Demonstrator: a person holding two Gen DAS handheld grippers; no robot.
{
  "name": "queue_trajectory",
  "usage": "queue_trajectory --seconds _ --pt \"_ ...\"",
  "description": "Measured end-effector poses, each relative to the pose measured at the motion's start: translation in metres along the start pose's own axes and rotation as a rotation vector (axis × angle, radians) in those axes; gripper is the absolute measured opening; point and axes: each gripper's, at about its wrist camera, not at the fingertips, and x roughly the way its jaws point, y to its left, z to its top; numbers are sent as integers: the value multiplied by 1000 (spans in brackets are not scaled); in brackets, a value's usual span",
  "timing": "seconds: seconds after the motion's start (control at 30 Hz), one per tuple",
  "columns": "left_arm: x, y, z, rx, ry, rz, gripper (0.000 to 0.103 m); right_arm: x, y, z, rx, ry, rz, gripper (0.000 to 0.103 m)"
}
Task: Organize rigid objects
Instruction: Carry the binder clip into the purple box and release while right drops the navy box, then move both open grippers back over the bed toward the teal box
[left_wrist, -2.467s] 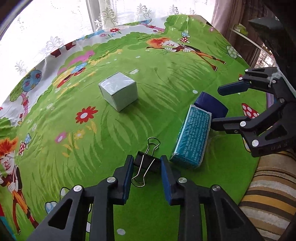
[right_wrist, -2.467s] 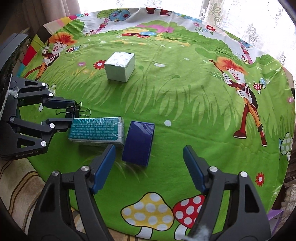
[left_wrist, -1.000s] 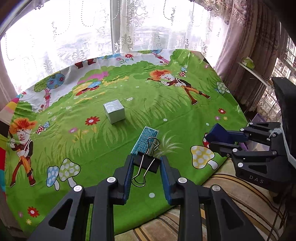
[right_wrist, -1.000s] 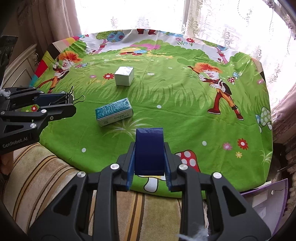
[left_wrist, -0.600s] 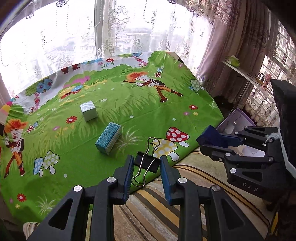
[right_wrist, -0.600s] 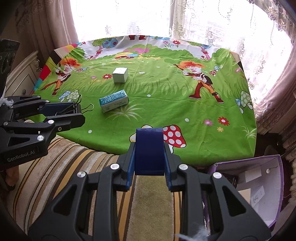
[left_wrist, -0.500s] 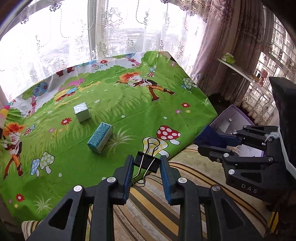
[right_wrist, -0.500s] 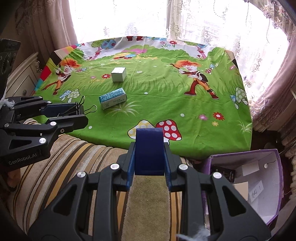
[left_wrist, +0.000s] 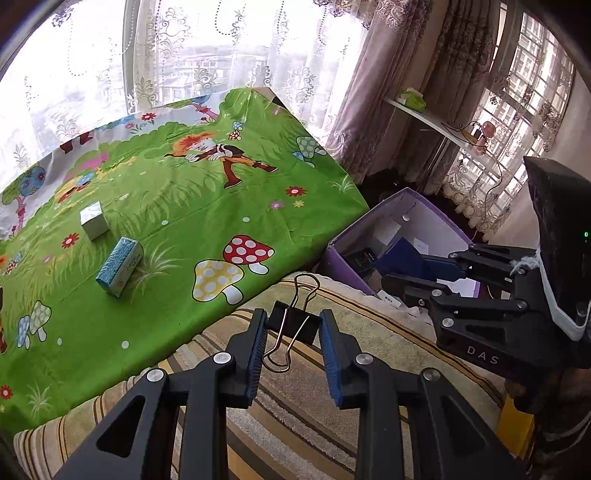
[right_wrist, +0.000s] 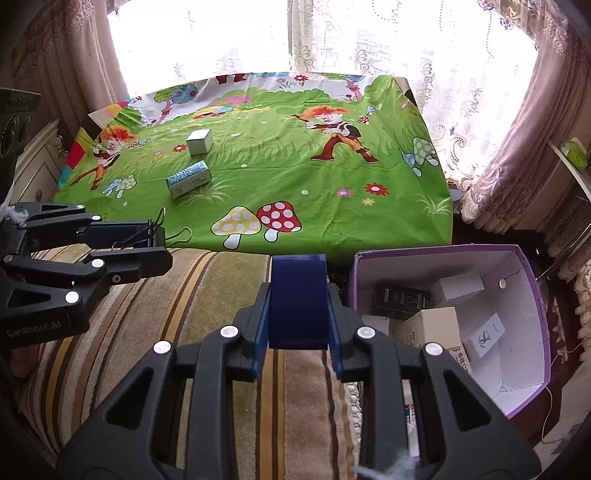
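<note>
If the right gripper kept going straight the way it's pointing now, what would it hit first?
Probably the striped cushion right below and ahead of it. The right gripper, shut on the blue box, tilts downward over that surface, left of the purple box. Depth is hard to judge, so the green cloth beyond is possible.

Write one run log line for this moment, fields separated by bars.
left tool: shut on binder clip | right tool: shut on blue box | purple box: open | on table: teal box, white cube
</note>
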Motion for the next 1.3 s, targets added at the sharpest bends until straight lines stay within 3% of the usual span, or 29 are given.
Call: queue_trajectory --seconds 0.6,0.63,0.7,0.73,0.77,0.87,1.0,1.07,1.3 --pt "36 -95 14 96 90 -248 32 -31 -103 -25 212 -44 -158 33" --pt "37 -97 14 98 96 -259 34 -32 -106 -26 222 -45 -162 40" --pt "37 -99 14 102 94 -267 54 -34 -112 -27 239 -55 -172 61" --pt "35 -99 14 104 84 -268 59 -36 -113 -28 244 -65 -177 72" --pt "31 -98 14 111 65 -270 65 -38 -113 -27 245 -75 -178 76" --pt "14 -98 16 146 -17 -237 73 -40 -111 -25 246 -92 -159 78" --pt "-7 -100 18 183 -132 -88 79 -44 -104 -22 228 -121 -171 82" --pt "-14 -97 18 177 -188 -35 83 -47 -98 -18 212 -139 -191 89" --pt "-36 -90 20 303 -343 76 83 -54 -85 -5 195 -176 -271 98"
